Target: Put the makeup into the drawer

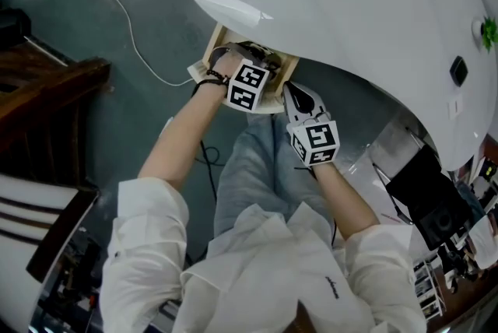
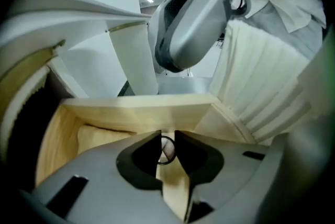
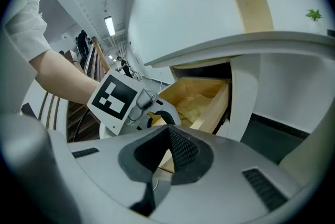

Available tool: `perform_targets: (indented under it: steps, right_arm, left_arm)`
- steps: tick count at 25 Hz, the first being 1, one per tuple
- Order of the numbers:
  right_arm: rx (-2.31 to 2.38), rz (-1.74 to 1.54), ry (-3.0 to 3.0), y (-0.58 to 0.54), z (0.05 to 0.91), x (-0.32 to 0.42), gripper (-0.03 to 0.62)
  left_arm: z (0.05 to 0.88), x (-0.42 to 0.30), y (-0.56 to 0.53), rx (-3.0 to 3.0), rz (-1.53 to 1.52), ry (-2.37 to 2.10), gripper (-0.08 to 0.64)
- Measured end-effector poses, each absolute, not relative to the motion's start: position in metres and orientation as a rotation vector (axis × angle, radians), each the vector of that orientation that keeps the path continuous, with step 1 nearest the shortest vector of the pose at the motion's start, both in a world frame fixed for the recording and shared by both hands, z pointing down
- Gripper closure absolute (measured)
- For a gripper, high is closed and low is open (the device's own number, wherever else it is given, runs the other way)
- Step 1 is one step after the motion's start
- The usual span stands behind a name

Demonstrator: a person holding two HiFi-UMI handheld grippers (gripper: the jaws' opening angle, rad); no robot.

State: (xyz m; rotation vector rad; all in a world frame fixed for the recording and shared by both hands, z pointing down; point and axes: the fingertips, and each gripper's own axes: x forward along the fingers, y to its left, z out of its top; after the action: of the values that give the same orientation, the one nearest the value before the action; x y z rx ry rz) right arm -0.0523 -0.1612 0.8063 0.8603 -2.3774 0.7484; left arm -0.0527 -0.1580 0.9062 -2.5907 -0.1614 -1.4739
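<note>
An open pale wooden drawer hangs under the rim of a white curved table. My left gripper reaches down into it, its marker cube just above the drawer's front. In the left gripper view its jaws stand close together over the drawer's floor, pinching a small round makeup piece with a dark rim and a pale face. My right gripper sits at the drawer's front right corner. Its tips meet with nothing between them, aimed at the drawer's wall.
A white cable trails over the dark floor at the left. Dark wooden furniture stands further left. Black equipment and clutter crowd the lower right. The person's lap and white shirt lie directly below the drawer.
</note>
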Motion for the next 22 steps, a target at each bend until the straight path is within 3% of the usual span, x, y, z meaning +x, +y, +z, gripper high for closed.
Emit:
perform_targets:
  steps: [2, 9, 22]
  right_arm:
    - [0.859, 0.737, -2.396, -0.157, 0.789, -0.049, 0.575]
    - [0.900, 0.704, -2.461, -0.155, 0.713, -0.026, 0.575]
    - [1.353, 0.527, -2.594, -0.194, 0.519, 0.058, 0.575]
  left_arm:
    - [0.881, -0.050, -0.157, -2.566, -1.406, -0.138, 0.500]
    - [0.782, -0.051, -0.148, -2.625, -1.257, -0.007, 0.529]
    - [0.535, -0.068, -0.169, -2.967, -0.487, 1.417, 0.534]
